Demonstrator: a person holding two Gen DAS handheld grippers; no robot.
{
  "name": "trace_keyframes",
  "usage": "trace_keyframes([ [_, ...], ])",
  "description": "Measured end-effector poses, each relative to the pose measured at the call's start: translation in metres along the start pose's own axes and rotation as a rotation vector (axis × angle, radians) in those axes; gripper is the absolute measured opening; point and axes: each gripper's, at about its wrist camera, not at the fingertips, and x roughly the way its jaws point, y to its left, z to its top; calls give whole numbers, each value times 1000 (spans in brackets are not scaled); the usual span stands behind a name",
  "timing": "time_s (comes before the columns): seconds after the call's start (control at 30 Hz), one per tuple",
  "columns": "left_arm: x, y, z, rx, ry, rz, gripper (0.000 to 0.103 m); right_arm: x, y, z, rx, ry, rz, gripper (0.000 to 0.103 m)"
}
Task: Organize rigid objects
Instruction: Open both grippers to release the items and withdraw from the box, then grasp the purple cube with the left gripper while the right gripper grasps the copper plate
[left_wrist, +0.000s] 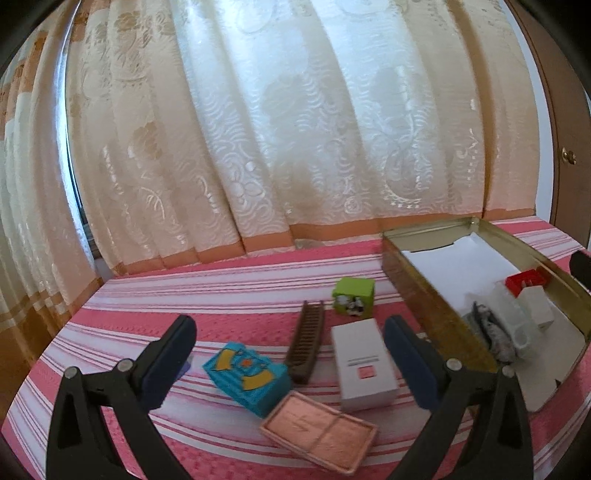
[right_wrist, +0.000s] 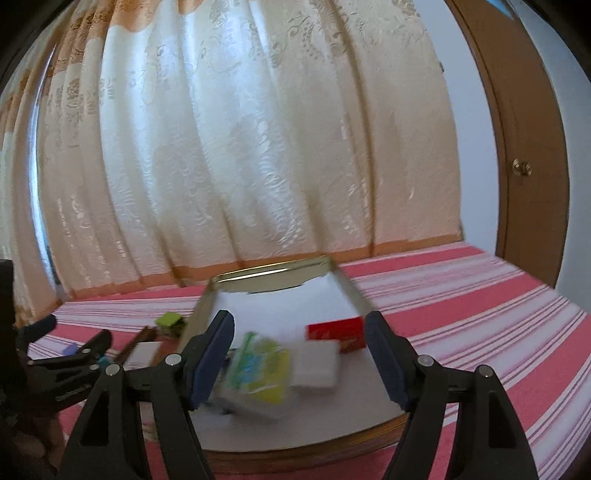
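Fingers of the left hand-held gripper (left_wrist: 290, 363) are spreading wide, gripping nothing, over a blue box (left_wrist: 248, 376), brown comb (left_wrist: 306, 347), copper palette (left_wrist: 319, 430), white box (left_wrist: 364, 363) and green cube (left_wrist: 353, 295) lying on the striped bed (left_wrist: 221, 295). Rightward, the right hand-held gripper (right_wrist: 301, 363) is gaping empty above the open tin (right_wrist: 273, 275) holding a blurred packet (right_wrist: 258, 373), white block (right_wrist: 317, 365) and red box (right_wrist: 336, 332).
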Motion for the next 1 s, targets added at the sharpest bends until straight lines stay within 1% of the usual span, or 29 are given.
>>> trace_keyframes([
  [0.17,7,18,-2,-5,15,2,103,-5,33,-6,-37,-17,30,75],
  [0.3,17,36,-5,-28,51,1,103,-8,57,-10,-68,-21,64,75],
  [0.4,21,46,-6,-24,64,9,103,-6,72,-12,-78,-12,90,75],
  [0.57,28,66,-8,-25,82,24,103,-2,97,-17,-98,27,137,75],
  [0.77,38,91,-12,-14,119,40,103,3,123,-21,-129,56,174,75],
  [0.93,52,118,-15,-45,177,99,103,6,143,-25,-187,86,201,75],
  [1.0,57,126,-17,-49,206,122,103,10,149,-26,-197,115,232,75],
])
